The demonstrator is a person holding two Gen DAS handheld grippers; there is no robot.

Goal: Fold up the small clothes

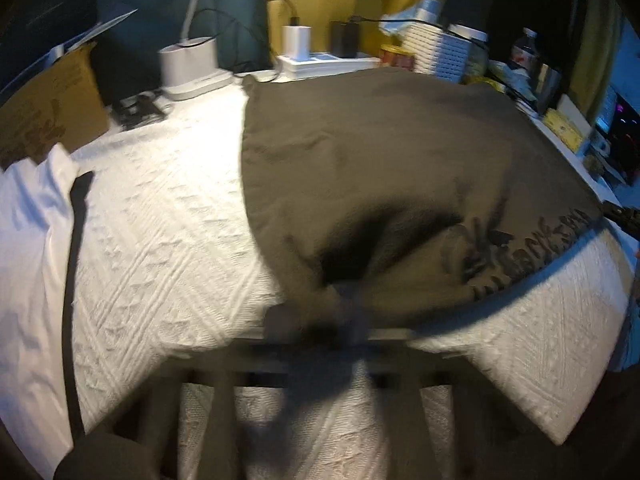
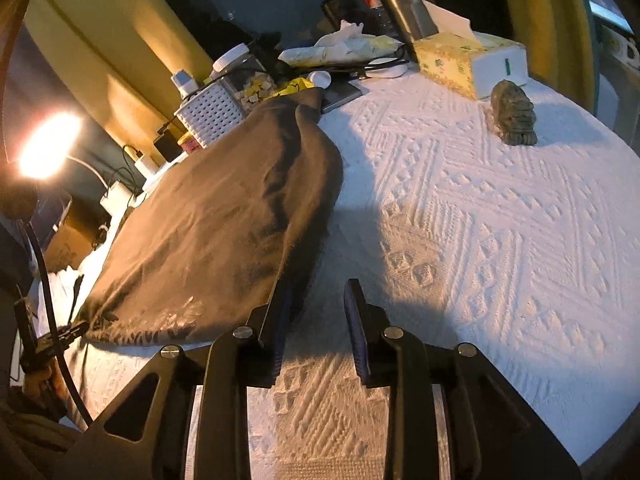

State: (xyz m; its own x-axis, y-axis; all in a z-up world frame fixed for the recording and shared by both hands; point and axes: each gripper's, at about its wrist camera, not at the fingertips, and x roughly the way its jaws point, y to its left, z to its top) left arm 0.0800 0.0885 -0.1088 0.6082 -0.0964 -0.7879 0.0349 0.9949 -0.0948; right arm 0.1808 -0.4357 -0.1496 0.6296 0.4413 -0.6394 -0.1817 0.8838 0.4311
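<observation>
A dark olive-brown garment [image 1: 380, 160] with a printed band near its hem lies spread on a white textured cover [image 1: 168, 240]. In the left wrist view my left gripper [image 1: 320, 320] is blurred and shut on the garment's near edge, lifting a fold. In the right wrist view the garment [image 2: 224, 220] lies to the left. My right gripper [image 2: 320, 292] is open and empty over the white cover [image 2: 480, 240], its left finger beside the garment's right edge. The left gripper [image 2: 76, 330] shows at the far left on the printed hem.
A desk lamp base [image 1: 192, 68], chargers, a white basket [image 2: 210, 114], jars, a tissue box [image 2: 468, 62] and a steel tumbler [image 2: 404, 4] line the back. A folded olive item [image 2: 514, 114] sits on the cover. A cardboard box [image 1: 52, 100] stands at left.
</observation>
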